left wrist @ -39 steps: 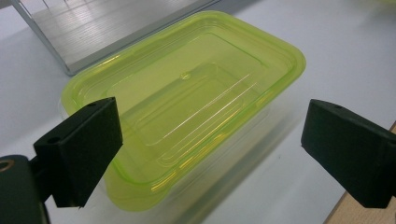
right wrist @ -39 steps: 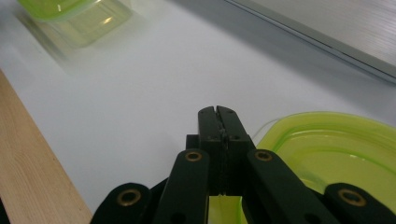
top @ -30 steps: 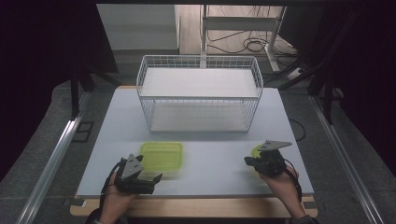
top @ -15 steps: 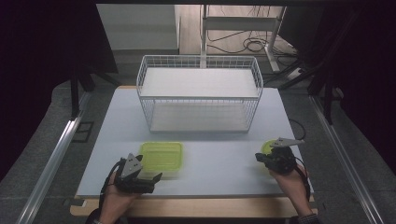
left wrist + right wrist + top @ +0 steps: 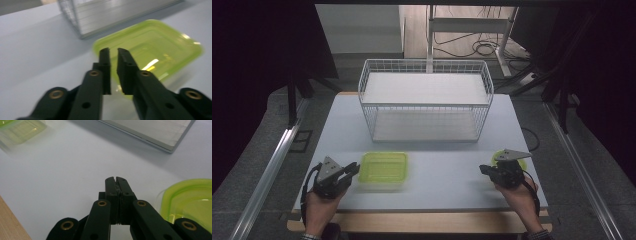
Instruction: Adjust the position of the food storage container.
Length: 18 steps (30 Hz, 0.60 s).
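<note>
A translucent green container (image 5: 383, 169) lies on the white table (image 5: 437, 150) near the front left and looks blurred. My left gripper (image 5: 356, 169) reaches it from the left. Its jaws have just been closing and now pinch the container's near rim (image 5: 110, 75), with only a narrow gap around the rim in the left gripper view (image 5: 113, 51). At the front right my right gripper (image 5: 482, 170) rests shut and empty (image 5: 116, 178), pointing left. A second green container (image 5: 190, 200) lies right beside it, partly under the grey plate (image 5: 512, 159).
A white wire basket (image 5: 426, 100) with a pale board inside stands at the table's middle back. A wooden strip (image 5: 422, 220) edges the table front. Metal rails (image 5: 272, 165) run along both sides, and cables lie on the floor behind.
The left gripper's wide jaws have closed onto the container's rim, and that hand has shifted a little left. The container now looks blurred. The right gripper has hardly moved.
</note>
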Tool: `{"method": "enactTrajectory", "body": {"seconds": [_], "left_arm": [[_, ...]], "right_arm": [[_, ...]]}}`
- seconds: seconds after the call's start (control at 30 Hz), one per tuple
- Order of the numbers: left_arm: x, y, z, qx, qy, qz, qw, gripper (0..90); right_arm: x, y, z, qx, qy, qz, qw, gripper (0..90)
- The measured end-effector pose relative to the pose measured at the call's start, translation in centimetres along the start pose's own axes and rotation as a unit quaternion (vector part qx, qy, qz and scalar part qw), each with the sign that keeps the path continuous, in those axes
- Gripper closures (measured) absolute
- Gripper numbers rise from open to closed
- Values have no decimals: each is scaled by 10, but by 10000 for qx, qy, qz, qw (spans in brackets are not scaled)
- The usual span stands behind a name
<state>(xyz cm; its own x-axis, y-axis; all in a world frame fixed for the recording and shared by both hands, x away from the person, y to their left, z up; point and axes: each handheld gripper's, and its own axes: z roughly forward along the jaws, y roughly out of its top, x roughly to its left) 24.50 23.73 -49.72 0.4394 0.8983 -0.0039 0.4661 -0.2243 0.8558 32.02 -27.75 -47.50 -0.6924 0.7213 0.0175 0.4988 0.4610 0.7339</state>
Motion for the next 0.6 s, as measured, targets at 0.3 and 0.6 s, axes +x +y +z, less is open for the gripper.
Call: {"method": "enactTrajectory", "body": {"seconds": [0.3,0.6], "left_arm": [[23,-4,28,389,91,-388,9984,899],[17,3,47,599,-17,-175,9980,899]], "right_arm": [[7,3,5,-21,112,-58,9999,876],[13,5,11,24,195,-151,9997,876]]}}
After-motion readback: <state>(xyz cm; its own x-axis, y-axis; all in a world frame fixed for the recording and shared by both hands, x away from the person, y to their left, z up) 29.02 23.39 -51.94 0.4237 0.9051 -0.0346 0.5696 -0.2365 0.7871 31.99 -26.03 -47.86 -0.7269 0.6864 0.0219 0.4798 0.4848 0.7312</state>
